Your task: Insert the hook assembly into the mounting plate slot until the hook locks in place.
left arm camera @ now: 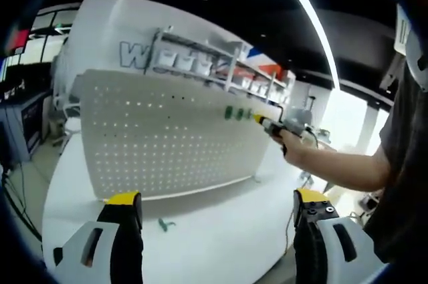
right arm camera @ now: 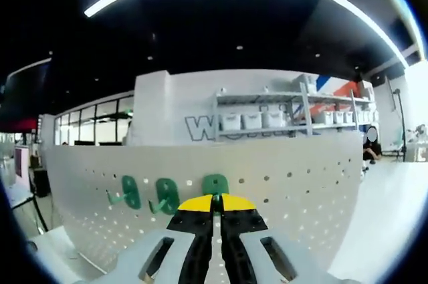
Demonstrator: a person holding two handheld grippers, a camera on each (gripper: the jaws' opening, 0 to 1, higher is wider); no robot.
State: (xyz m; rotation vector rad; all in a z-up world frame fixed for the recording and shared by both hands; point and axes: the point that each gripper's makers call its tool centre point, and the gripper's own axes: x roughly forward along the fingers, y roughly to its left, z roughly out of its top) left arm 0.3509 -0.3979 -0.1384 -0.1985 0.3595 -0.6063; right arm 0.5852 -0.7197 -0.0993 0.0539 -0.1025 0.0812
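Note:
A white pegboard [left arm camera: 160,137] stands upright on a white table [left arm camera: 221,237]. Three green hooks [left arm camera: 239,113] hang in a row near its upper right. One loose green hook [left arm camera: 165,224] lies on the table in front of the board. My left gripper [left arm camera: 217,200] is open above the table, with nothing between its jaws. A hand holds my right gripper [left arm camera: 273,124] against the board by the row of hooks. In the right gripper view the right gripper [right arm camera: 215,198] is shut on a green hook [right arm camera: 215,182] at the pegboard [right arm camera: 301,184]. Two more green hooks [right arm camera: 130,192] hang to its left.
A person's forearm [left arm camera: 334,164] and dark torso stretch across the right of the left gripper view. Behind the board, a shelf of white bins [right arm camera: 267,118] stands against a lettered wall. Desks [left arm camera: 20,123] line the far left. The table's front edge curves near my left gripper.

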